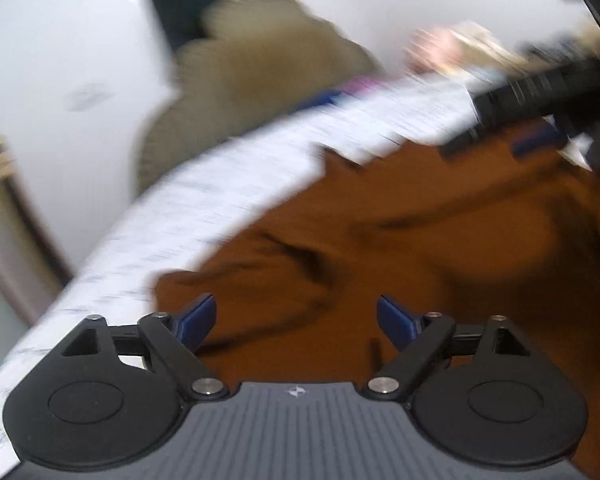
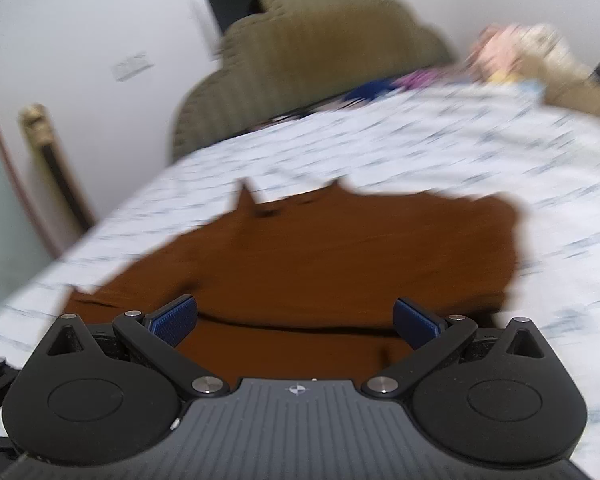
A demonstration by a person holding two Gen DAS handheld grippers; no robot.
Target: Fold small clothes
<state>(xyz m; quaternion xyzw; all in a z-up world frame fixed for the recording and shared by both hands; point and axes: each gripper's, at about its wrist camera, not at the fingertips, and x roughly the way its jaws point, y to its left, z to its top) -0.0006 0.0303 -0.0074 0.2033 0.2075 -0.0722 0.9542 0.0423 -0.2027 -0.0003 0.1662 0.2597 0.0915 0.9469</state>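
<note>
One rust-brown cloth garment [image 2: 320, 256] lies flat on the white patterned bedsheet [image 2: 420, 148], long axis running left-right. Both the left gripper [image 1: 295, 322] and right gripper [image 2: 295, 320] gape wide, holding nothing.

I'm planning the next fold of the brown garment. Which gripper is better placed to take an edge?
Probably the right gripper: open, squared up over the brown garment, with a folded edge lying just ahead between its fingers. The left gripper is open too, but tilted over rumpled cloth.
</note>
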